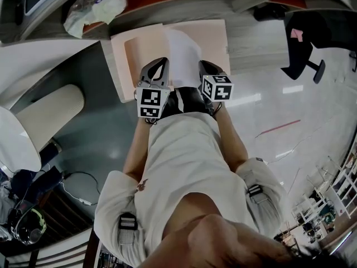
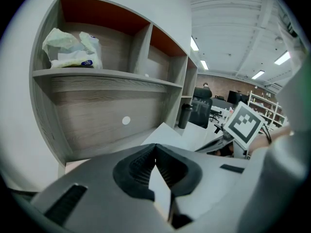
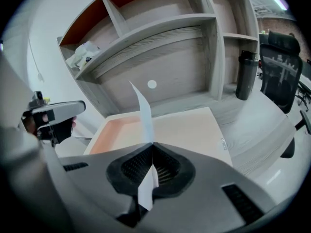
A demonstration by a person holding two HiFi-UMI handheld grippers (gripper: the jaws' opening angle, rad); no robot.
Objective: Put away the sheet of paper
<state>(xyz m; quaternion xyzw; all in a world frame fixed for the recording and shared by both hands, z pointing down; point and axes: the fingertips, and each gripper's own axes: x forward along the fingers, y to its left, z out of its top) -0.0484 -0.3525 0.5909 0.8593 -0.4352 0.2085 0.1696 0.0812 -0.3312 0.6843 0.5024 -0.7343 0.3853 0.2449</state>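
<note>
Past pale shirt (image 1: 184, 166) at six o'clock, shows left gripper (image 1: 160, 66) and right gripper (image 1: 205, 67) both pinched shut on near edge of sheet of paper (image 1: 183, 52), long axis running six to twelve over open peach folder (image 1: 212, 38), with neither gripper nearer.

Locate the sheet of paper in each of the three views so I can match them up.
Head view: sheet of paper upper centre, over the pink tray.
Left gripper view: bottom centre, clamped edge-on in the left gripper.
Right gripper view: lower centre, clamped in the right gripper, curling up above it.
Shared landmark: crumpled plastic bag on the shelf, upper left in all three.
</note>
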